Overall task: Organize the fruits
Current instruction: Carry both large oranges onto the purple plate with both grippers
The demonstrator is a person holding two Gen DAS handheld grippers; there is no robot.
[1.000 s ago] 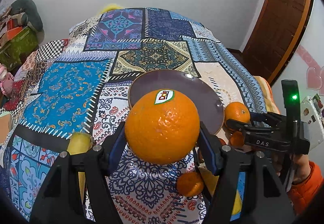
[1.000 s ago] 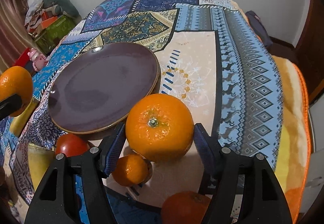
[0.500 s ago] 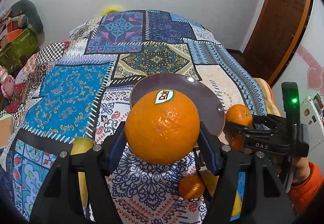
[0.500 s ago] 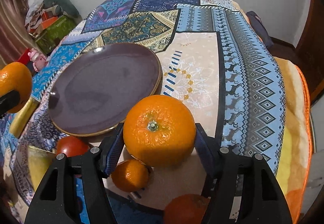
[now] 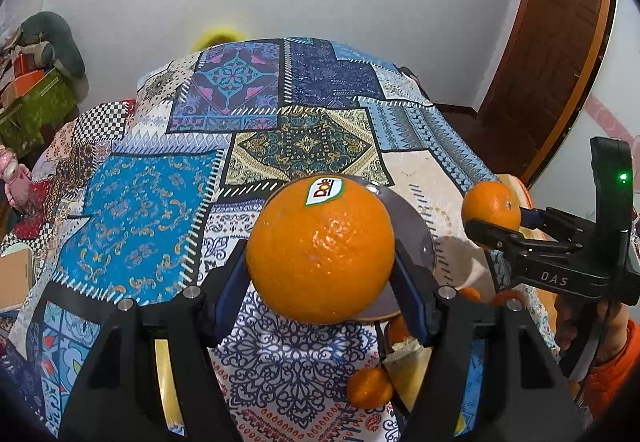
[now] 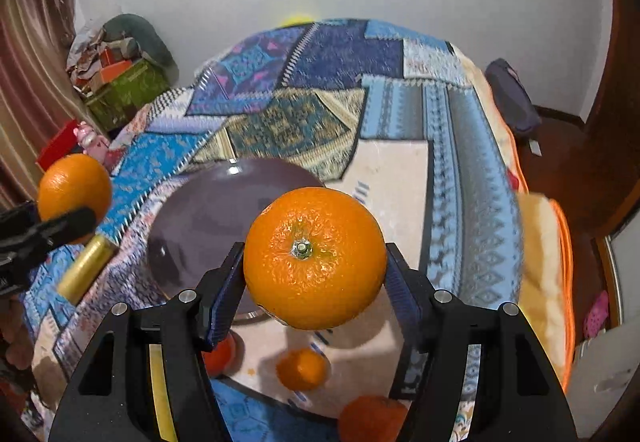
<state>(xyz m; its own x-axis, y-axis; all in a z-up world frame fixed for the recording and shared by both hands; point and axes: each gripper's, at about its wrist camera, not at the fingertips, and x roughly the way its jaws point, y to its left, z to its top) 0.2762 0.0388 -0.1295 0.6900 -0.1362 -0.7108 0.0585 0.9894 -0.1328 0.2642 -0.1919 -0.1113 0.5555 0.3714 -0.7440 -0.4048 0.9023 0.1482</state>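
Left gripper (image 5: 320,278) is clamped on a stickered orange (image 5: 320,250), held clear above the patchwork bedspread (image 5: 140,202). Right gripper (image 6: 314,274) grips its own orange (image 6: 314,258), stem facing the camera. The purple plate (image 6: 208,210) lies just beyond and below both; small loose oranges (image 6: 302,368) sit beneath the right one.

Right tongs (image 6: 314,274) clamping a round orange with green stem nub (image 6: 314,256), above round dark purple plate (image 6: 208,210), patchwork bedspread (image 6: 460,178) beneath
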